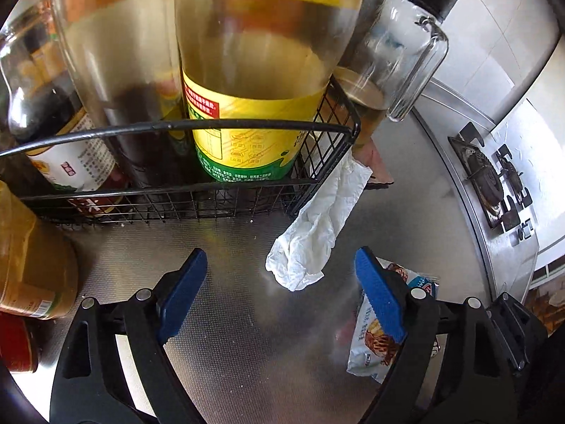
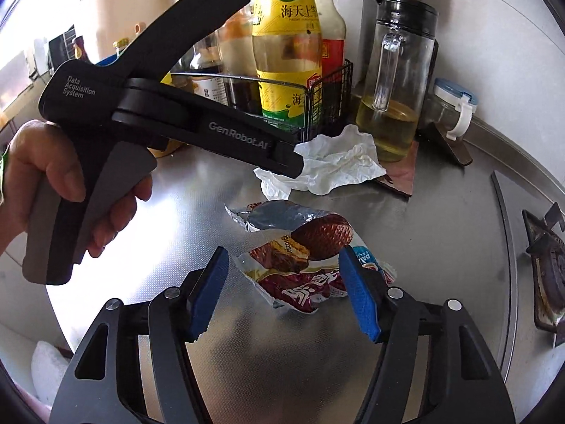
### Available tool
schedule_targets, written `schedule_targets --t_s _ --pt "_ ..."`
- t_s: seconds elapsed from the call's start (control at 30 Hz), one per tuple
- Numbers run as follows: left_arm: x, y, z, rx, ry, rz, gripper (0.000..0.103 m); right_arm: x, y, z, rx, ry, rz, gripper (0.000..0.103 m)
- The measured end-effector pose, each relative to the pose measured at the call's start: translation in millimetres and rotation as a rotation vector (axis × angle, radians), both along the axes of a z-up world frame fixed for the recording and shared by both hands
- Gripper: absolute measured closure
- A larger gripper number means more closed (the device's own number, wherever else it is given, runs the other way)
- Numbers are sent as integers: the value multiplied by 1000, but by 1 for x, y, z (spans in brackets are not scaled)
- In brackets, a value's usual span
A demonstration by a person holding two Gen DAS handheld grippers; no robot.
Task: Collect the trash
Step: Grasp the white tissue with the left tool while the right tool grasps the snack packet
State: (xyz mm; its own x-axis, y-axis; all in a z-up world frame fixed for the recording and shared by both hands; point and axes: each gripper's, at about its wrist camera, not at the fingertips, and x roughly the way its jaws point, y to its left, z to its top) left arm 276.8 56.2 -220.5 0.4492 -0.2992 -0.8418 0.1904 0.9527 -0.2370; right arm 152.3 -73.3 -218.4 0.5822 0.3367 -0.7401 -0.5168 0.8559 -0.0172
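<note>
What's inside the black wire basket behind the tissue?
The wire basket holds a yellow-labelled bottle, a dark sauce bottle and a clear bottle; anything behind them is hidden.

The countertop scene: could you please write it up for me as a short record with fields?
surface: steel countertop
trash 1: crumpled white tissue, lying beside the wire basket
trash 2: torn snack wrapper, flat on the countertop
basket contents: yellow-labelled bottle and other bottles
nearby: glass oil jug, gas burner
left hand-held gripper: open, tissue just ahead, nothing held
right hand-held gripper: open, straddling the wrapper, pads not pressing it
</note>
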Motion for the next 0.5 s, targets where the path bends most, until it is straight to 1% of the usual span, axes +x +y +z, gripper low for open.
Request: schedule_targets --t_s 0.03,0.07,0.1,0.17,0.2,0.23,0.27,0.33,0.37,0.43,0.5 --pt "2 -1 -3 -3 5 -1 24 1 1 -2 -7 5 -1 37" --pt "3 -1 -6 -6 10 -3 25 2 2 -5 -19 8 -4 41" --pt "6 -2 -9 -9 16 -8 31 4 3 -8 -30 20 -4 53" --pt "7 -4 -12 -13 16 -17 37 6 3 -12 -25 46 -11 66" --pt "7 -5 -12 -13 8 -23 43 5 3 -14 -29 53 -12 77" --pt "7 -5 -12 -16 4 -28 47 5 3 -16 -38 60 -11 84" --pt "8 -5 -12 -19 5 -31 51 5 2 -18 -44 72 -16 93" --pt "9 -6 -13 -17 8 -41 75 4 -2 -22 -37 96 -30 95" --pt "8 -8 -13 -11 7 -47 80 3 -4 -22 -32 99 -33 95" --pt "7 -14 -15 -2 3 -68 96 -1 -10 -23 -20 110 -43 96" --pt "2 -15 -15 2 -13 -82 98 -2 -17 -23 0 122 -59 97"
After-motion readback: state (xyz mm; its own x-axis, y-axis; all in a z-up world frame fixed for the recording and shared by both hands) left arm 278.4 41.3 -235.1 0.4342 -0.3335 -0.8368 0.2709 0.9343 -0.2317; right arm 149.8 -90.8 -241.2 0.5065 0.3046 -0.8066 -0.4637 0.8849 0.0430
